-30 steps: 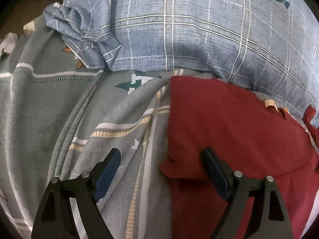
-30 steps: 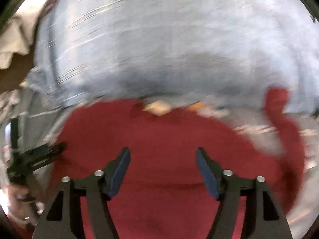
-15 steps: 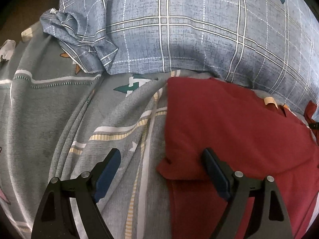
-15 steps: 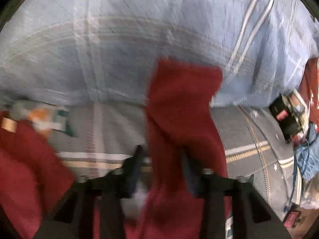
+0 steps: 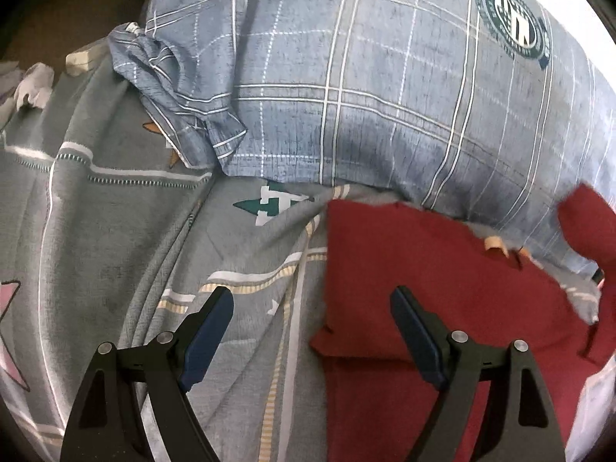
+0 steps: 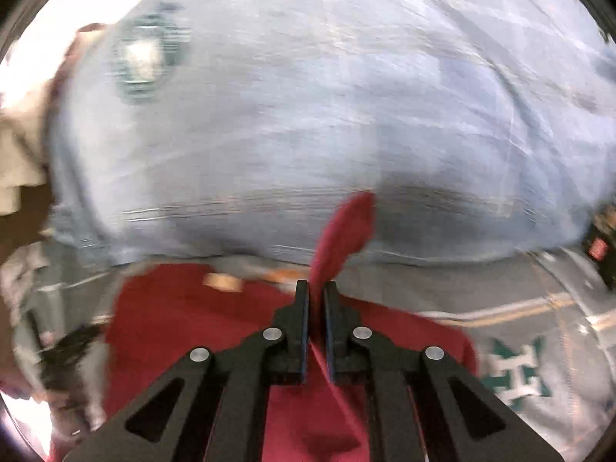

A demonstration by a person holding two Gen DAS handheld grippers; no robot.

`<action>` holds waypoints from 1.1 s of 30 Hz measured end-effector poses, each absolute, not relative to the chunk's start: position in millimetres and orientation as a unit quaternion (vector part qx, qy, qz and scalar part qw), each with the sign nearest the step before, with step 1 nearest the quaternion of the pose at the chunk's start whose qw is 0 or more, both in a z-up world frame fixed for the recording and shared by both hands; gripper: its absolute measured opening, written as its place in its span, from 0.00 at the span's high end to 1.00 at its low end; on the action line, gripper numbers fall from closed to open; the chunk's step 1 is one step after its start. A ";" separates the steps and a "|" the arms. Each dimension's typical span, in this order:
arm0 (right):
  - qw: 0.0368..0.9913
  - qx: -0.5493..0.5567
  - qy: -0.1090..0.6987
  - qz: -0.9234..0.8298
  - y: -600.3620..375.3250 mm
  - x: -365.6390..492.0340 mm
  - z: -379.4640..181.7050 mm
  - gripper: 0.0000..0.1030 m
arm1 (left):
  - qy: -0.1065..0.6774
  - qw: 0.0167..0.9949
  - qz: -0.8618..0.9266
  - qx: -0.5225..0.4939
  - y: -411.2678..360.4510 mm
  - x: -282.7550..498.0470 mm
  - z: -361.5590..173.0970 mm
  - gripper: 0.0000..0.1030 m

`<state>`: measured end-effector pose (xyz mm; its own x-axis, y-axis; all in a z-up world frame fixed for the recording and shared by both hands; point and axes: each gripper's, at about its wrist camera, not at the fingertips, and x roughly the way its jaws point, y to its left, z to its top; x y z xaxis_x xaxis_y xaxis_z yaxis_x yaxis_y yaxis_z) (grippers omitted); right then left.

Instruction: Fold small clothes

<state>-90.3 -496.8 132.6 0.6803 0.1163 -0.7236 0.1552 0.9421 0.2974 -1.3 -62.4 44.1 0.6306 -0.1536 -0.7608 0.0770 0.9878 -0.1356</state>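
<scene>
A dark red garment [image 5: 431, 277] lies flat on the grey patterned bedsheet [image 5: 115, 231], below a blue plaid pillow [image 5: 365, 88]. My left gripper [image 5: 312, 308] is open and hovers over the garment's left edge, with its right finger above the red cloth and its left finger above the sheet. My right gripper [image 6: 315, 292] is shut on a strip of the red garment [image 6: 346, 231], which sticks up past the fingertips. That lifted strip shows at the right of the left wrist view [image 5: 589, 223]. The right wrist view is motion-blurred.
The pillow [image 6: 308, 115] fills the far side of both views. A crumpled pillowcase corner [image 5: 173, 107] lies at the left. A black and red device [image 6: 600, 250] sits on the sheet at the right. White cloth [image 5: 34, 84] lies at the bed's far left edge.
My right gripper has closed on the garment's right strip and swung it leftward over the red cloth. The left gripper has stayed open and almost still.
</scene>
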 end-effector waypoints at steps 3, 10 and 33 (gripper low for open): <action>0.912 0.137 0.382 0.054 -439.7 -81.5 153.7 0.94 | 0.421 0.903 -0.065 -0.055 -57.1 -3.0 46.8 0.18; 0.889 0.091 0.425 0.146 -309.4 -53.6 80.7 0.66 | 0.428 0.897 -0.093 -0.058 -64.4 -3.7 43.8 0.18; 0.870 0.307 0.378 -0.079 -509.8 -165.8 18.1 0.31 | 0.457 0.867 -0.196 0.015 -168.5 49.7 49.6 0.92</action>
<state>-165.8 -509.8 18.1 0.7016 0.0958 -0.7061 0.3690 0.7989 0.4750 49.7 -168.5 49.6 0.5055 -0.3264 -0.7987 0.3540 0.9226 -0.1530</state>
